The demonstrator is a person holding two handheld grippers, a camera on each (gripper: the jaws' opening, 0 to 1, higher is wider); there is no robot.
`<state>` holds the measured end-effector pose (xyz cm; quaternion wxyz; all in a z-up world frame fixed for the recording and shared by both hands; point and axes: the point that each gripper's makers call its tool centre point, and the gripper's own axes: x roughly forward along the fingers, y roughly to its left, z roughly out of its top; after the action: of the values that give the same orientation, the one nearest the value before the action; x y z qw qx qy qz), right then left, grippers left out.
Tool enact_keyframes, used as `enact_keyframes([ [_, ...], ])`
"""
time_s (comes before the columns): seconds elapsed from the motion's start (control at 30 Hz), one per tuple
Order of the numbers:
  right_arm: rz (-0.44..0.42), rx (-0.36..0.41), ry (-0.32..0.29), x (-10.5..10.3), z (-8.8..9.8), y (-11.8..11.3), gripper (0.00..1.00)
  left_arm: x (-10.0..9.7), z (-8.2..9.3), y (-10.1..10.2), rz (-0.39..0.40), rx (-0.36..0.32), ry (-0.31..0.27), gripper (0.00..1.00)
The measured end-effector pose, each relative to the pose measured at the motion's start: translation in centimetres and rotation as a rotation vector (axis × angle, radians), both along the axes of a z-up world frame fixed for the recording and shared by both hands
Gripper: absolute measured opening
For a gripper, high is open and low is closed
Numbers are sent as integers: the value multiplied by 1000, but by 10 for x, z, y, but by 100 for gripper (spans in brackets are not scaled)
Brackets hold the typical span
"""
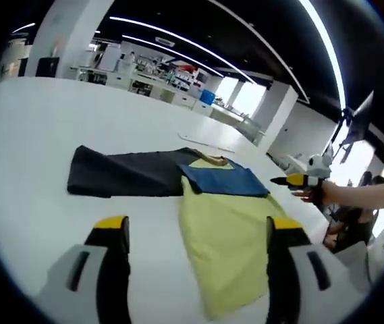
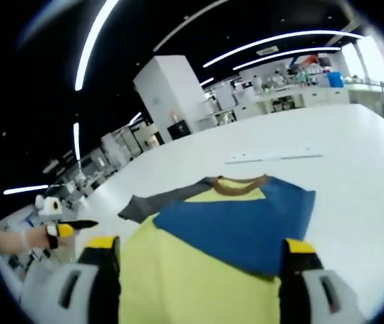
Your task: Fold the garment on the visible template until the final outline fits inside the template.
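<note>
A garment lies flat on the white table point(image 1: 36, 142). It has a yellow body point(image 1: 229, 236), a blue panel point(image 1: 222, 181) folded across it, a dark grey part point(image 1: 127, 172) stretching left, and a brown collar point(image 2: 240, 184). My left gripper point(image 1: 200, 226) hovers open over the near edge of the yellow part, holding nothing. My right gripper point(image 2: 200, 248) also stands open, above the yellow cloth point(image 2: 192, 283) and just short of the blue panel point(image 2: 235, 226). Held in a hand, the right gripper point(image 1: 298, 180) comes in from the right of the left gripper view, beside the blue panel.
A thin pale strip point(image 2: 276, 156) lies on the table beyond the collar. The left gripper point(image 2: 70, 228), held in a hand, shows at the left of the right gripper view. Benches and shelves point(image 1: 151, 74) stand far behind. A seated person point(image 1: 353, 223) is at the right.
</note>
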<state>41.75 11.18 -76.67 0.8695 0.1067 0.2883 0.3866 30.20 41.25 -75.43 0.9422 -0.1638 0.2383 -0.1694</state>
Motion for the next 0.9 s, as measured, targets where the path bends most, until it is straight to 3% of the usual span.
enact_keyframes([
  [0.23,-24,26,15,-1,0,-4,100,26,-5,27,30,50,-3,80],
  [0.37,-7,11,17,-2,-6,-2,100,32,-14,36,51,41,24,81],
  [0.57,17,7,5,-7,-3,0,99,43,-23,66,162,66,33,81],
  [0.73,19,28,14,-11,-2,0,99,52,-37,105,301,104,46,77],
  [0.9,6,51,24,-17,-2,-2,99,55,-45,116,373,73,66,72],
])
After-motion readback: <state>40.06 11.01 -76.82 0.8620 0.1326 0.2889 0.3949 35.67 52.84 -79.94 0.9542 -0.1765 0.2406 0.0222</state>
